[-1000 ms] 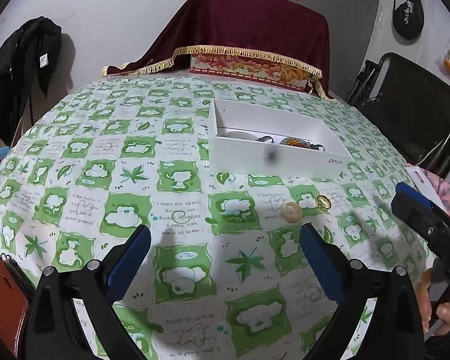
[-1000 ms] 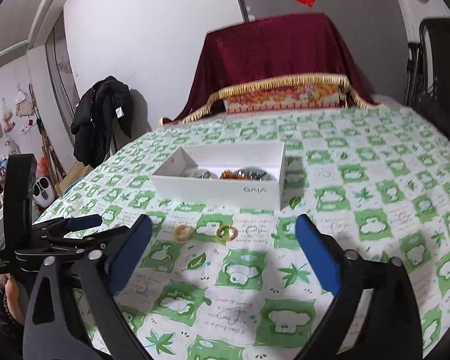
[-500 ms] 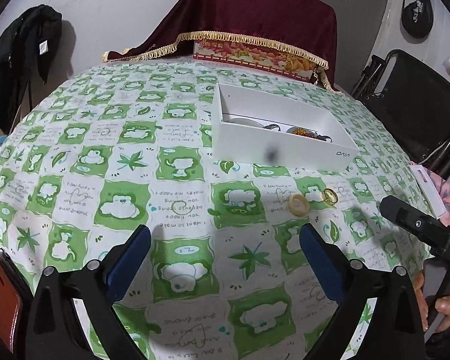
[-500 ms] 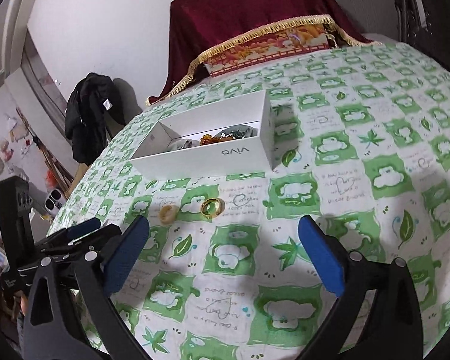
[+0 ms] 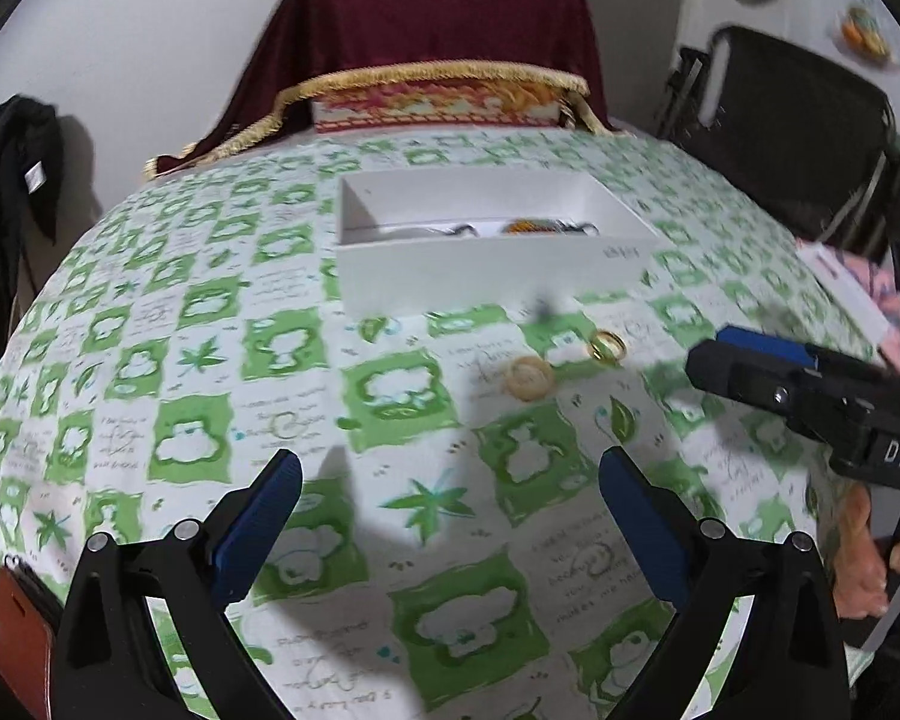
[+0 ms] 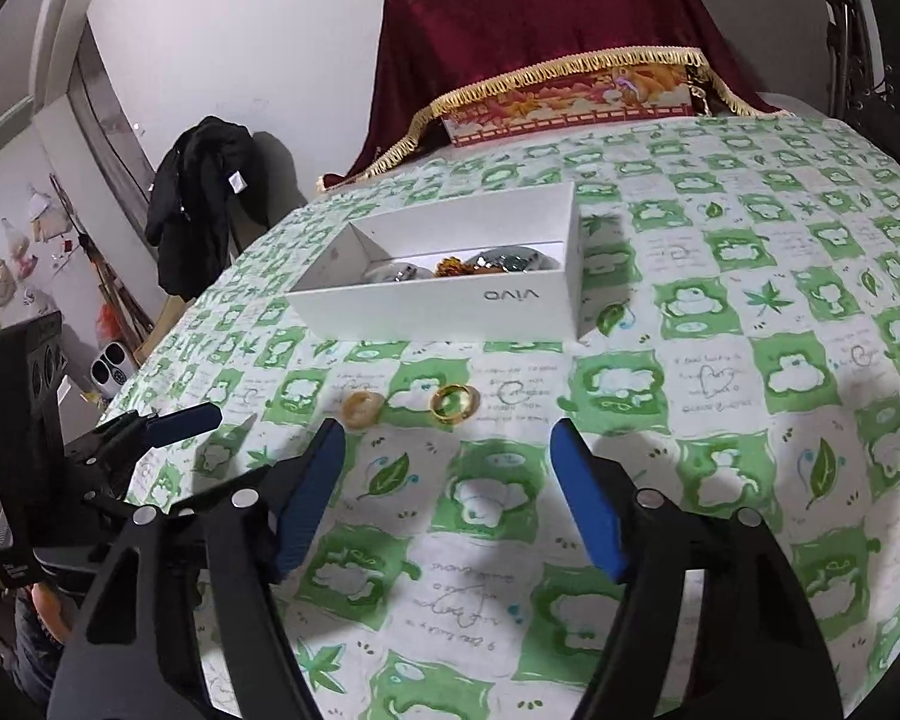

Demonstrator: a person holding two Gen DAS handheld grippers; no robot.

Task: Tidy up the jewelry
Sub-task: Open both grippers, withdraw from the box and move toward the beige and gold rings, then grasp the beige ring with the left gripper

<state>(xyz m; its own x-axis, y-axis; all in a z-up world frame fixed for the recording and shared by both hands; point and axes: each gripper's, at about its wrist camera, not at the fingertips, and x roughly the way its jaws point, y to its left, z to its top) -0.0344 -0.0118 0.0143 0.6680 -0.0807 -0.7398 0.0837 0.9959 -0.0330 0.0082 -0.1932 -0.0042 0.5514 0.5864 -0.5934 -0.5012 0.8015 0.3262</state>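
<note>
A gold ring and a pale cream ring lie side by side on the green-checked tablecloth, in front of an open white box holding other jewelry. My right gripper hovers just short of the two rings. Its jaws are closing with nothing between them, and the gold ring sits just beyond the gap. In the left wrist view the gold ring and cream ring lie ahead to the right, before the box. My left gripper stands open over bare cloth, well short of them.
A maroon fringed cloth covers a box at the table's far edge. A black chair stands to the right. A brown wallet lies at the near left table edge. A black jacket hangs on the left wall.
The right gripper's jaws have narrowed and it has tipped down closer to the rings. In the left view the right gripper has reached farther in toward the rings.
</note>
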